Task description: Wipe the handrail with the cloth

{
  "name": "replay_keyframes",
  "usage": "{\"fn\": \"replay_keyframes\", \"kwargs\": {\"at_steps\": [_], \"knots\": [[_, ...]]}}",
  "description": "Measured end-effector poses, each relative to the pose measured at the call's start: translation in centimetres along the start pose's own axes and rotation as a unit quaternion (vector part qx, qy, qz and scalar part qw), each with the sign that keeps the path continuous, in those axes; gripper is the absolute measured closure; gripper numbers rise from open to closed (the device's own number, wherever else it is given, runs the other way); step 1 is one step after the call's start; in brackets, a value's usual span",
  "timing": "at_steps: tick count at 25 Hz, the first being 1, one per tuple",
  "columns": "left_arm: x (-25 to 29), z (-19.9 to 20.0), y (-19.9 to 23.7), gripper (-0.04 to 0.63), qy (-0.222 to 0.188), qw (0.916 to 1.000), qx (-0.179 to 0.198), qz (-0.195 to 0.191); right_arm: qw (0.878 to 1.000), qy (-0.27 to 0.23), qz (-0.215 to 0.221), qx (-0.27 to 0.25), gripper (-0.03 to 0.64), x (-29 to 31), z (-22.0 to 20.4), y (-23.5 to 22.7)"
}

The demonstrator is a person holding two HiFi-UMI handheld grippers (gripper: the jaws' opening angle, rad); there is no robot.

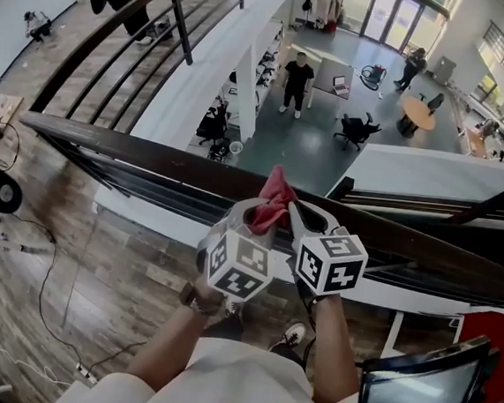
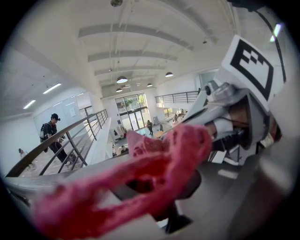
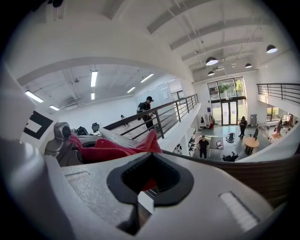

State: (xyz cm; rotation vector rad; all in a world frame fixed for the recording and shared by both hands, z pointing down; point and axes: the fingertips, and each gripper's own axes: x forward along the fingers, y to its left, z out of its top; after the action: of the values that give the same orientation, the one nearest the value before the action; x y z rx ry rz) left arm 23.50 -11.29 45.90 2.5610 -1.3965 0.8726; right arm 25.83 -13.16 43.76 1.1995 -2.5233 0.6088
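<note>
Both hand-held grippers clamp one red cloth at the handrail

The left hand-held gripper is clenched on the cloth, which drapes thickly across its jaws in the left gripper view. The right hand-held gripper, just beside it, has its jaws pressed together, with a scrap of red showing in the notch between the pads. The bunched cloth stands up between the two, right over the dark wooden handrail, near its middle. Both grippers sit on the person's side of the handrail.
</note>
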Motion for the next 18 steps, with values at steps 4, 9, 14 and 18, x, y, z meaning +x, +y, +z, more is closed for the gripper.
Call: {"fn": "replay_keyframes", "kwargs": {"at_steps": [4,9,14,18], "knots": [[0.3,0.2,-0.7,0.528,0.001,1.0,0.0,-0.003,1.0,0.001,-0.002,0.001,0.614,-0.5,-0.2,-0.5],[0.5,0.8,-1.7,0.528,0.0,1.0,0.001,-0.01,1.0,0.001,-0.007,0.002,0.614,-1.4,-0.3,-1.3],[1.0,1.2,-2.5,0.528,-0.003,0.9998,0.001,-0.017,1.0,0.001,-0.015,0.005,0.614,-2.0,-0.5,-2.0],[1.3,1.5,-3.1,0.528,-0.005,0.9997,-0.001,-0.023,1.0,0.001,-0.02,0.008,0.614,-2.5,-0.6,-2.6]]}}
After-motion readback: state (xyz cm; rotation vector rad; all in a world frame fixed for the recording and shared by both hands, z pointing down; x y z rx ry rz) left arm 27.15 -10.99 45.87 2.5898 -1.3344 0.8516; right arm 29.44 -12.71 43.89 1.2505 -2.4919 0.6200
